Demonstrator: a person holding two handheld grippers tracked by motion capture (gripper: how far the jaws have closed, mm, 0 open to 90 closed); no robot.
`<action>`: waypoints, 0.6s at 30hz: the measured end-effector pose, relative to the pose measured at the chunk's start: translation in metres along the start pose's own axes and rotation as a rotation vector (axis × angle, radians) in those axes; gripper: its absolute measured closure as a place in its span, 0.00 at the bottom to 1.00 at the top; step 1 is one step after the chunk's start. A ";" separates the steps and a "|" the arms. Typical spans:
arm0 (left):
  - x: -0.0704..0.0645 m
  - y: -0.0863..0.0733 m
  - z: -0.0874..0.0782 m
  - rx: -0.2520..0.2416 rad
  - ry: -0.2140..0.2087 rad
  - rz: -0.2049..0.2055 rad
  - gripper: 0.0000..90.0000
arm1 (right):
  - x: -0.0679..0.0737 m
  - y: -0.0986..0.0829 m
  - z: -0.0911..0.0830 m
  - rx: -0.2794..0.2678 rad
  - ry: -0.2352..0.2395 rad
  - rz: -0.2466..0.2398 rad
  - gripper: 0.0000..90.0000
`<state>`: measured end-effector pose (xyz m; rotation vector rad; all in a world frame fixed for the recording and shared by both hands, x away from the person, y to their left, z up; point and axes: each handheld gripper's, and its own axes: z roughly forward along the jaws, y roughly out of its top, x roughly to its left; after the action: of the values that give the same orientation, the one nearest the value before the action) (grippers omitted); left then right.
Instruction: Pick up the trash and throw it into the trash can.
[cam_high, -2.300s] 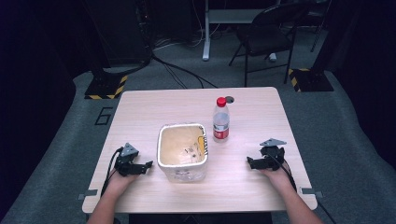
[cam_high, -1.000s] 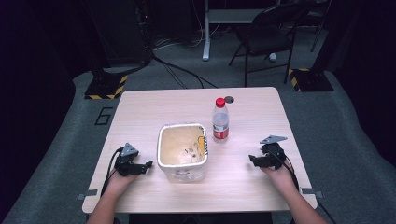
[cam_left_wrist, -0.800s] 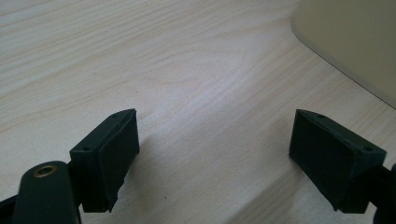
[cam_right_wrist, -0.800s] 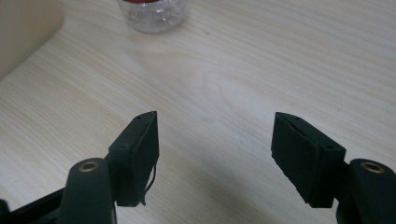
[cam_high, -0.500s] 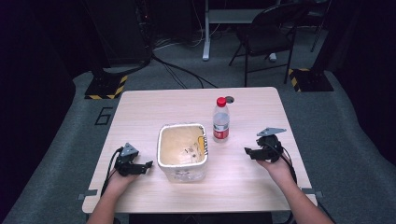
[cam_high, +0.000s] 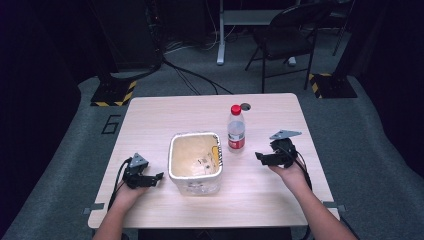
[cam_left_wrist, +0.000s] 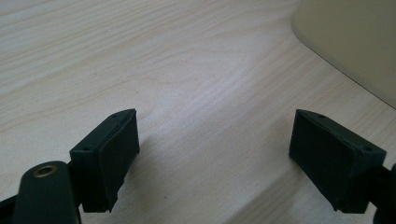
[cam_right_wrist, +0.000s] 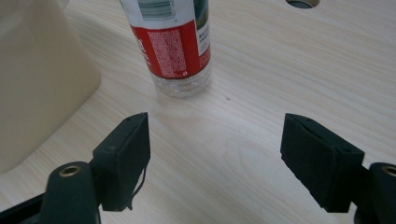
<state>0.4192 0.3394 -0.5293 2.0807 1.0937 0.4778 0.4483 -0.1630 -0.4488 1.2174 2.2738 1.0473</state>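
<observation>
Tabletop (cam_high: 165, 112) of pale wood grain takes up the middle of the high view, rectangular, with dark grey carpet on every side and a black folding chair (cam_high: 285, 37) well behind it; the room beyond falls into shadow and is hard to make out. The near edge cuts off the person's forearms at the bottom. A round cable hole (cam_high: 245, 106) sits near the far edge.

Centred on the table stands a cream plastic tub (cam_high: 195, 161), squarish with rounded corners and open on top; its inside is stained brownish, and the small specks on its floor are too blurred to tell. In the left gripper view only a curved corner of its wall shows at upper right.

Just beyond the tub's far right corner, apart from it, a clear plastic bottle (cam_high: 236, 128) stands upright with a red cap and red label; the right gripper view crops off its top.

The left gripper (cam_high: 156, 176) rests near the tub's left side, jaws spread wide over bare wood, holding nothing. The right gripper (cam_high: 259, 157) sits lower right of the bottle, jaws likewise wide and empty, pointing toward the bottle's base. Open table lies around both.
</observation>
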 end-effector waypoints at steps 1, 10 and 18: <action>0.000 0.000 0.000 0.000 0.000 0.000 0.18 | 0.001 0.001 0.001 -0.004 0.002 0.000 0.26; 0.000 0.000 0.000 0.000 0.000 0.000 0.18 | 0.009 0.015 0.010 -0.054 0.023 -0.015 0.22; 0.000 0.000 0.000 0.000 -0.001 -0.001 0.18 | 0.020 0.032 0.021 -0.078 0.021 -0.043 0.18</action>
<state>0.4192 0.3394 -0.5293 2.0796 1.0943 0.4764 0.4672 -0.1257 -0.4386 1.1267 2.2421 1.1277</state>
